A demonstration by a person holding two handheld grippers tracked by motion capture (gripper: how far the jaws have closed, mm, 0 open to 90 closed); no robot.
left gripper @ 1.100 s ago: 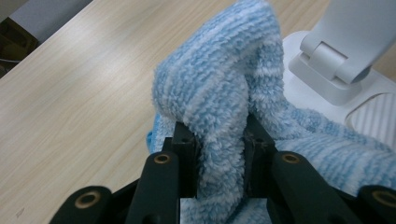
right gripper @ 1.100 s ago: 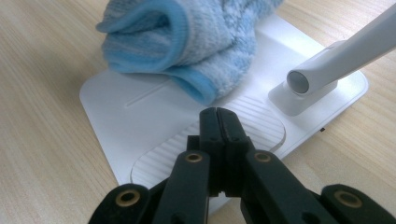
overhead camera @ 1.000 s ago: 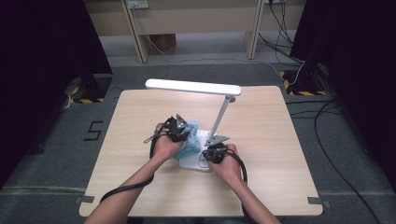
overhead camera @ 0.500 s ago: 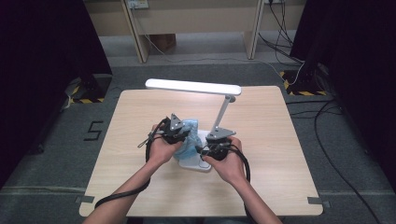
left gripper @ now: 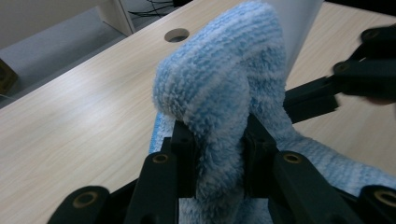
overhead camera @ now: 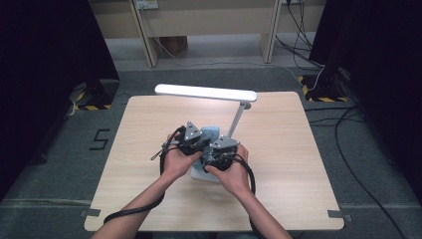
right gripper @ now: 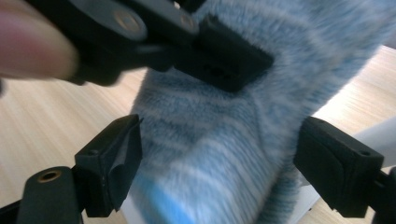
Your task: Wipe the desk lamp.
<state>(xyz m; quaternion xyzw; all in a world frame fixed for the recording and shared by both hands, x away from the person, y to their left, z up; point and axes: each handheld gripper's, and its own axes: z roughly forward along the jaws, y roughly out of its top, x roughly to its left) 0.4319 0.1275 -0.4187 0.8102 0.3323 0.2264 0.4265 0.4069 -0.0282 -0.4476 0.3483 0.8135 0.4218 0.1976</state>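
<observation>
The left hand-held gripper (left gripper: pixel 212 158) is pinching a fluffy blue-and-white striped cloth (left gripper: pixel 224 93). The right hand-held gripper (right gripper: pixel 215 168) is sitting with jaws apart around it. A white desk lamp (overhead camera: pixel 206 92) is standing just behind on the light wooden counter (overhead camera: pixel 288 164).

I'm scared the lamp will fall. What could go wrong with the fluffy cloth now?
1. The left claw pinches just a fold of the blue cloth. A hard pull might slip it free.
2. The right claw is open around the cloth, not gripping, so it may miss when it closes.
3. The cloth lies at the lamp, on or against its white base, and both claws work close to it. Tugging could bump or tip the lamp.
</observation>
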